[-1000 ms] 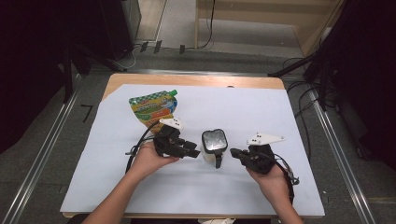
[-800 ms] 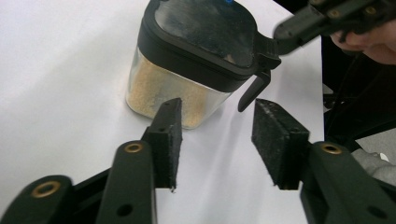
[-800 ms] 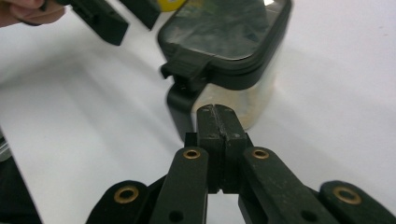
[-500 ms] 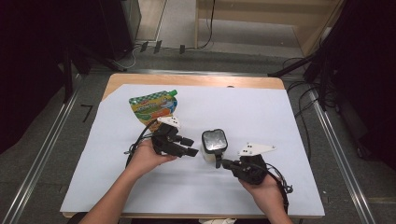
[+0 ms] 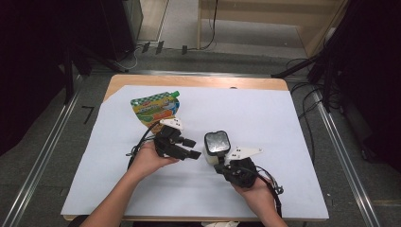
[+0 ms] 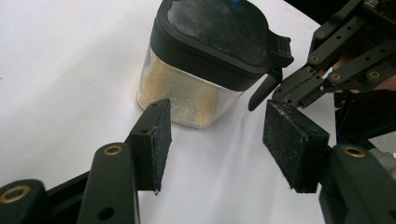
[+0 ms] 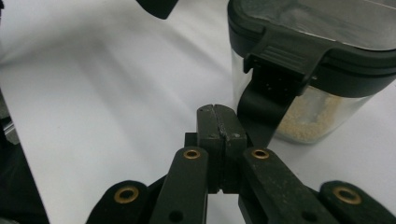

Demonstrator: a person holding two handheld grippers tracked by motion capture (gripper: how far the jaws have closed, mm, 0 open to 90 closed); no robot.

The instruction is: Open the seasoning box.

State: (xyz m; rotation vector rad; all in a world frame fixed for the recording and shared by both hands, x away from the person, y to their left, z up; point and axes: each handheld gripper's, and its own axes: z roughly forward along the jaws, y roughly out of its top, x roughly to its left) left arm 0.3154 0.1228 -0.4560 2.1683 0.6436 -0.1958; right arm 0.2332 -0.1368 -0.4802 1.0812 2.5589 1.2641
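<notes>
Since the earlier frame the right claw (image 5: 220, 166), jaws pressed together, has slid under the latch of the jar (image 5: 216, 146) at bench (image 5: 293, 123) centre; the left claw (image 5: 193, 148) has just been widening, nothing between its pads. Prying unsupported could tip the jar.

Clear plastic jar (image 6: 187, 95), matt black lid (image 6: 219, 32)

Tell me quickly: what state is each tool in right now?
Left tool: open, jaws just widened, nothing gripped; the jar stands ahead of it.
Right tool: closed, empty, tips at the jar's lid latch.
</notes>
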